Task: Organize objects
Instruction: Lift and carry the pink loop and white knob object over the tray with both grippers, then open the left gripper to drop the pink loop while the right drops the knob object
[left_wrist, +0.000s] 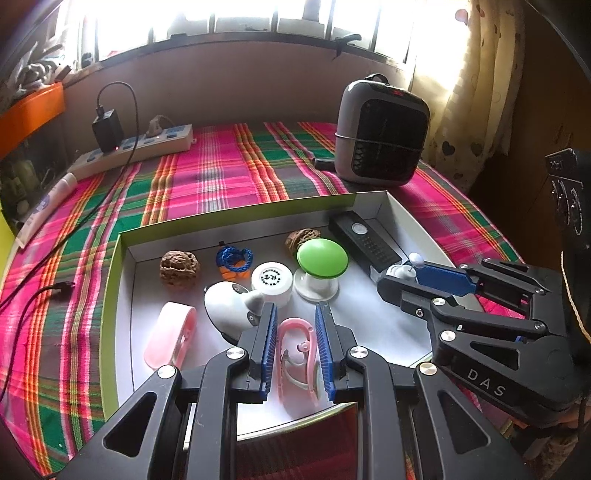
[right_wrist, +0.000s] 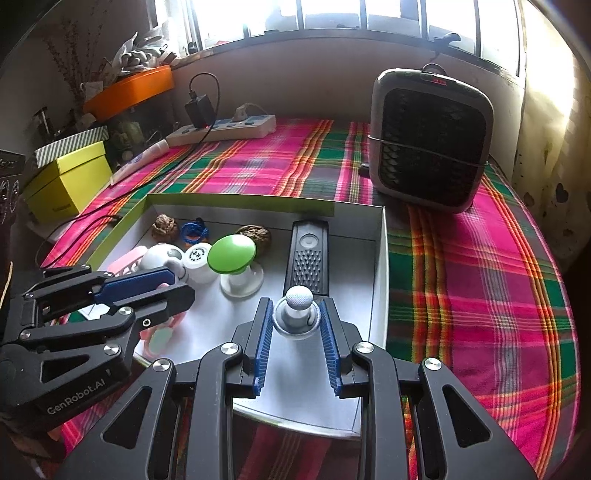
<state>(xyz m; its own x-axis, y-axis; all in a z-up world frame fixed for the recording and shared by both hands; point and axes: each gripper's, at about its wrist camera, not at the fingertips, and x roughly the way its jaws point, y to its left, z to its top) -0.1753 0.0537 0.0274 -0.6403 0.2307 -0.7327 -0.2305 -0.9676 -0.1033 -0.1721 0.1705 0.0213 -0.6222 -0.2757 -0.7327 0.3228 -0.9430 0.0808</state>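
2 claws in our box (left_wrist: 122, 258): left claw (left_wrist: 295, 343) spread around the pink clip (left_wrist: 295, 354), right claw (right_wrist: 296, 325) spread around the knob (right_wrist: 297, 306). Both look light and slick, so we'd pinch mid-body.

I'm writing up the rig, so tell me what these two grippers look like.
Both are black, angular linkage frames with triangular cut-outs, silver pivot screws and ribbed blue finger pads. The left gripper carries white "GenRobot.AI" lettering; the right gripper reads "DAS". No sleeves or gripper cables show.
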